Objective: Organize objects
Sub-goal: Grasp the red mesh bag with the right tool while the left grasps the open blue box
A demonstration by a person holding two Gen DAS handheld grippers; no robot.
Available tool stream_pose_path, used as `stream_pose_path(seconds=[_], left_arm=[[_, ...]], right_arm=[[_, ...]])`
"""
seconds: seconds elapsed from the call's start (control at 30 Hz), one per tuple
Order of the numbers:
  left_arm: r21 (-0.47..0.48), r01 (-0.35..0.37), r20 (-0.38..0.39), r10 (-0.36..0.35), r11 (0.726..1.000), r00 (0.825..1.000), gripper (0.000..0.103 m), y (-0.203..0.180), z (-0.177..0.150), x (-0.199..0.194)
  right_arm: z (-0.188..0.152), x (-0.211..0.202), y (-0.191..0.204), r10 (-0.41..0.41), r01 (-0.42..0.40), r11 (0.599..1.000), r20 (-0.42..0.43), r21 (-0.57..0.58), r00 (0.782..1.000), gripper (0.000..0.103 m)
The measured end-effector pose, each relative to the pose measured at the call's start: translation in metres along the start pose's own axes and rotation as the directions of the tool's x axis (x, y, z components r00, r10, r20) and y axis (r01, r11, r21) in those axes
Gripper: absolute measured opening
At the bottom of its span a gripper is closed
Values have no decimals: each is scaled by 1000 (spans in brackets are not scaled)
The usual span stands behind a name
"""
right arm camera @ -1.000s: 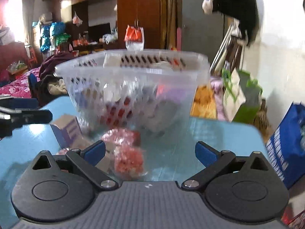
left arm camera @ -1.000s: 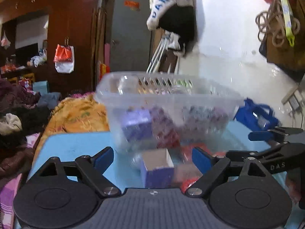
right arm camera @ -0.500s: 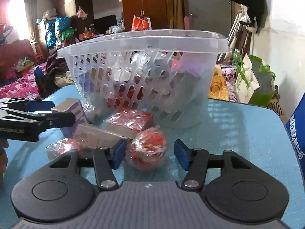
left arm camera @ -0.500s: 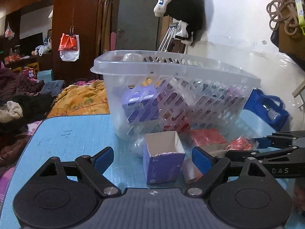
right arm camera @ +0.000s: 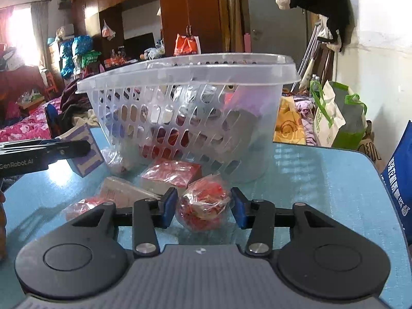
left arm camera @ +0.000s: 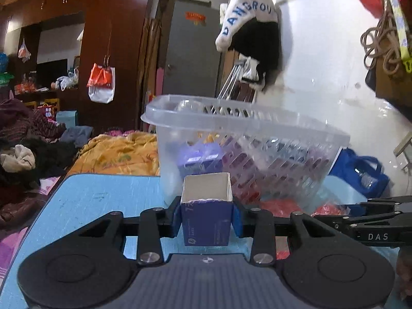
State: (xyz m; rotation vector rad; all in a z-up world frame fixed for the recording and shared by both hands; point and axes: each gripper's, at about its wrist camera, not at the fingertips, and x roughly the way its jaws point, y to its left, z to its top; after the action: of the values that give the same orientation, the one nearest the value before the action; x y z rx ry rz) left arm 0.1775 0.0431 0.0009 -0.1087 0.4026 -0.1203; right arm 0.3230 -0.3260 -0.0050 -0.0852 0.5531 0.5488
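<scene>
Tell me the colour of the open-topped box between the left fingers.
Purple-blue box, plain white inside; the left wrist view shows it best.

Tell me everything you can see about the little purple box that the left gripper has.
The purple box is a small cardboard carton, purple outside with white print, pale inside, its top open. It stands roughly upright, just in front of the clear plastic basket, over the blue table. The left gripper is shut on it, one blue pad against each side. From the right wrist view it shows tilted behind that gripper's finger. Whether it touches the table is hidden.
</scene>
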Motion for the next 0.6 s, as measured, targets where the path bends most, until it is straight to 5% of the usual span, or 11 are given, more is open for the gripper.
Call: stream_pose_path(seconds=[0.6], left_arm=[[-3,26,64,-26,1000,998,42,2,-2,-7]], right_arm=[[0,-17,-3,-15,14,1000,124,5,992,48]])
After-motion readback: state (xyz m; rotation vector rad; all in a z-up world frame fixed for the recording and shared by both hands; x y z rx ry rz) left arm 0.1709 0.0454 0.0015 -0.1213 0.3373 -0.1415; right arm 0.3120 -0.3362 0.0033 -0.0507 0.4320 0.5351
